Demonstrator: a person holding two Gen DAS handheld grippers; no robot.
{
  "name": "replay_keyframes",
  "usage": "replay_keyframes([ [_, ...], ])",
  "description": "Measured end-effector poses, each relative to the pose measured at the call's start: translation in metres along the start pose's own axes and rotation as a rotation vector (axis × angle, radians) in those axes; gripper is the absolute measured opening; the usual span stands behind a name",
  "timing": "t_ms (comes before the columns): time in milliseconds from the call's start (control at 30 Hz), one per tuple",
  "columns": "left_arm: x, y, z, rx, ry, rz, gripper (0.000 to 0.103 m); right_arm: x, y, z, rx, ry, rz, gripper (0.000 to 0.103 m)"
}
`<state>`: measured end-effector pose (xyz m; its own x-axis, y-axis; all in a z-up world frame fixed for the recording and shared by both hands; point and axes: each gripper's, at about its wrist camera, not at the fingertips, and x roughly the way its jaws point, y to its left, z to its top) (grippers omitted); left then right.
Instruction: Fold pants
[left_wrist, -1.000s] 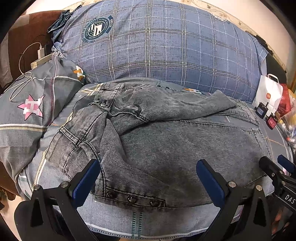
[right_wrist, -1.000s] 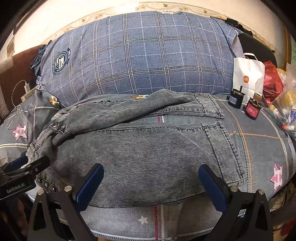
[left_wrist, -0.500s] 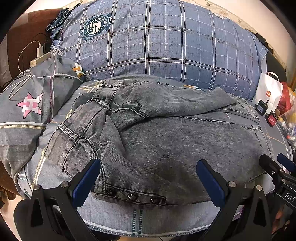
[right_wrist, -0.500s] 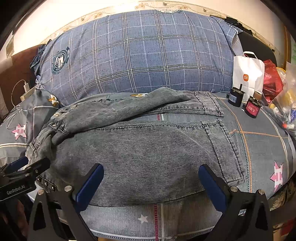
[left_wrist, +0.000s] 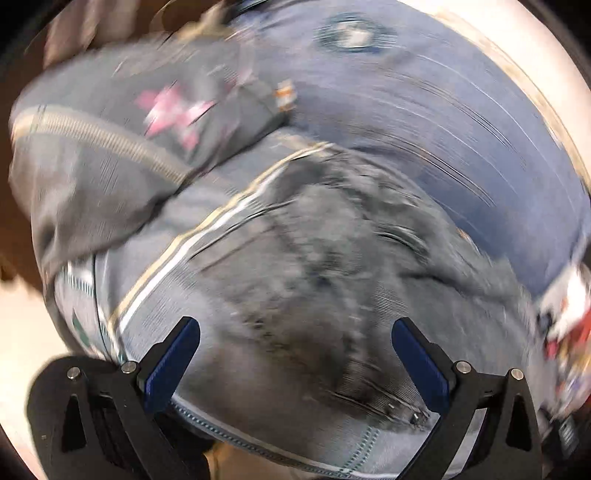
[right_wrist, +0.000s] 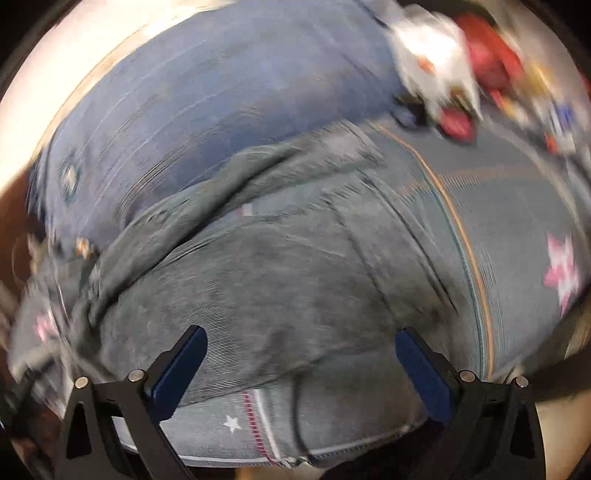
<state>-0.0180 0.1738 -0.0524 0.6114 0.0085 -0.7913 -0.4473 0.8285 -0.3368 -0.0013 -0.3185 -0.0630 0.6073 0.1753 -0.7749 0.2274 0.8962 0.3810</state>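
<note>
Grey denim pants lie folded on the bed, also in the right wrist view. Both views are blurred by motion. My left gripper is open and empty, above the near left part of the pants by the waistband. My right gripper is open and empty, above the near edge of the pants at the leg end. Neither gripper touches the cloth.
A large blue plaid pillow lies behind the pants, also in the right wrist view. A grey star-patterned pillow is at the left. A white bag and small red items stand at the right. The bed edge is near.
Both views have swung and tilted fast and are now blurred. The left camera turned toward the left side of the bed, the right toward the right side. Both grippers stay open.
</note>
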Motion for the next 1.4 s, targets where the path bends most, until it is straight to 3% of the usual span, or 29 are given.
replay_keyframes([
  [100,0.015,0.019,0.002,-0.057,0.040,0.027,0.103,0.007,-0.044,0.005,0.201,0.074,0.081,0.103],
  [300,0.029,0.022,0.007,-0.084,0.061,-0.010,0.103,0.008,-0.092,0.012,0.397,0.083,0.174,0.101],
  [467,0.044,0.024,0.017,-0.124,0.083,-0.038,0.103,0.026,-0.109,0.017,0.491,0.116,0.203,0.085],
  [500,0.045,0.025,0.017,-0.128,0.084,-0.034,0.101,0.027,-0.110,0.018,0.493,0.107,0.204,0.084],
  [600,0.049,0.024,0.018,-0.135,0.099,-0.021,0.075,0.027,-0.113,0.025,0.498,0.094,0.185,0.079],
  [700,0.052,0.021,0.022,-0.103,0.102,-0.018,0.056,0.028,-0.109,0.030,0.464,0.098,0.137,0.068],
  [733,0.054,0.018,0.023,-0.093,0.112,-0.025,0.051,0.029,-0.110,0.031,0.460,0.098,0.124,0.059],
  [767,0.053,0.018,0.023,-0.090,0.113,-0.023,0.049,0.028,-0.110,0.032,0.455,0.096,0.108,0.044],
  [833,0.053,0.015,0.024,-0.074,0.110,-0.004,0.031,0.029,-0.111,0.035,0.424,0.103,0.071,0.024],
  [867,0.053,0.013,0.026,-0.055,0.105,0.014,0.026,0.032,-0.112,0.035,0.415,0.110,0.073,0.021],
  [900,0.053,0.011,0.027,-0.042,0.101,0.031,0.017,0.032,-0.110,0.036,0.396,0.109,0.067,0.020],
  [967,0.050,0.009,0.030,-0.025,0.093,0.038,0.017,0.027,-0.100,0.040,0.321,0.097,0.040,0.017],
  [1067,0.029,0.001,0.034,0.021,0.021,0.065,0.016,0.001,-0.071,0.052,0.170,0.026,-0.009,0.016],
  [1267,-0.027,-0.012,0.021,0.055,-0.149,0.077,0.016,-0.049,-0.041,0.065,0.035,-0.103,-0.037,0.016],
  [1333,-0.025,-0.006,0.012,0.049,-0.136,0.100,0.017,-0.050,-0.047,0.058,0.039,-0.114,-0.067,0.016],
  [1400,0.005,0.002,0.003,0.061,-0.021,0.156,0.019,-0.032,-0.056,0.049,0.056,-0.059,-0.114,0.021],
])
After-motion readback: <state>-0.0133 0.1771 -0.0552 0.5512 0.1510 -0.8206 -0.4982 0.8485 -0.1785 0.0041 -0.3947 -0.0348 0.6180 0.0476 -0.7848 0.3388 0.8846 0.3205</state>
